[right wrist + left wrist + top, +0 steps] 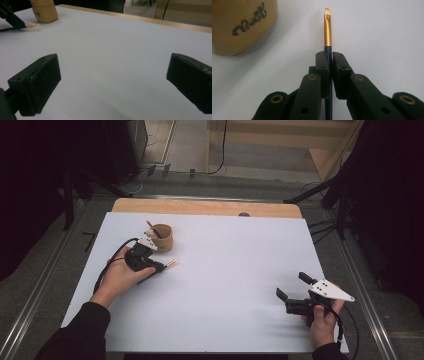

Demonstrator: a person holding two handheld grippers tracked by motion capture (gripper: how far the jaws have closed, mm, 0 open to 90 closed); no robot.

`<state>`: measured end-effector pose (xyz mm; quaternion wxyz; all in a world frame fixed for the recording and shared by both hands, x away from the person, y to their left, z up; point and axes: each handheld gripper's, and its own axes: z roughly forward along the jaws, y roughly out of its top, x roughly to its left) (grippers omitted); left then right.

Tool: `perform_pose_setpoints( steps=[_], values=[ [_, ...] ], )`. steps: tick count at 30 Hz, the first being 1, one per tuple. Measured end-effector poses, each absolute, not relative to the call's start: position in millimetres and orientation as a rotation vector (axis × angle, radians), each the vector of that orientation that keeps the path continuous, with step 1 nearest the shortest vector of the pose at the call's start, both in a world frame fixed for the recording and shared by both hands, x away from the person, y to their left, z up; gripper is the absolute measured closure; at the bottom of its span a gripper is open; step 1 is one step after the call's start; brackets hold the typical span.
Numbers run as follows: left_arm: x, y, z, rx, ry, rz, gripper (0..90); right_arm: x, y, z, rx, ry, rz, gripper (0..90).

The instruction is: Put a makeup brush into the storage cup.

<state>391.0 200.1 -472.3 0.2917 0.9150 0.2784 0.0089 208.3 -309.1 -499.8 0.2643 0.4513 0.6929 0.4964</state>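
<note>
The brush sits pinched between the jaws of the left gripper, its dark handle running back through the closed pads and its gold ferrule and pale tip sticking out straight ahead of them. It lies low over the white table, the tip just off the surface. Ahead and to one side of the jaws stands the tan cup, near but apart from the brush; another stick already leans in it. To drop the brush in cleanly, I would judge it best to lift first, tilt the tip up over the rim, and keep the pinch firm — the handle is thin and could swivel. The right gripper waits well apart, jaws wide and holding nothing.
</note>
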Motion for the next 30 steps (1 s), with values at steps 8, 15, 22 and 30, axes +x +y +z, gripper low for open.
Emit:
perform_pose_setpoints(
  steps=[8,15,22,30],
  values=[
    [381,207,-463,2.342,0.738,0.046,84.6,211,-297,-498,1.198,1.891,1.361,0.0],
    [374,212,-460,2.259,0.751,0.057,84.7,213,-286,-496,1.181,1.905,1.378,0.0],
    [366,212,-456,2.177,0.751,0.074,84.7,218,-270,-490,1.162,1.911,1.405,0.0],
    [354,209,-460,2.136,0.742,0.089,84.7,225,-253,-486,1.149,1.922,1.392,0.2]
  ],
)
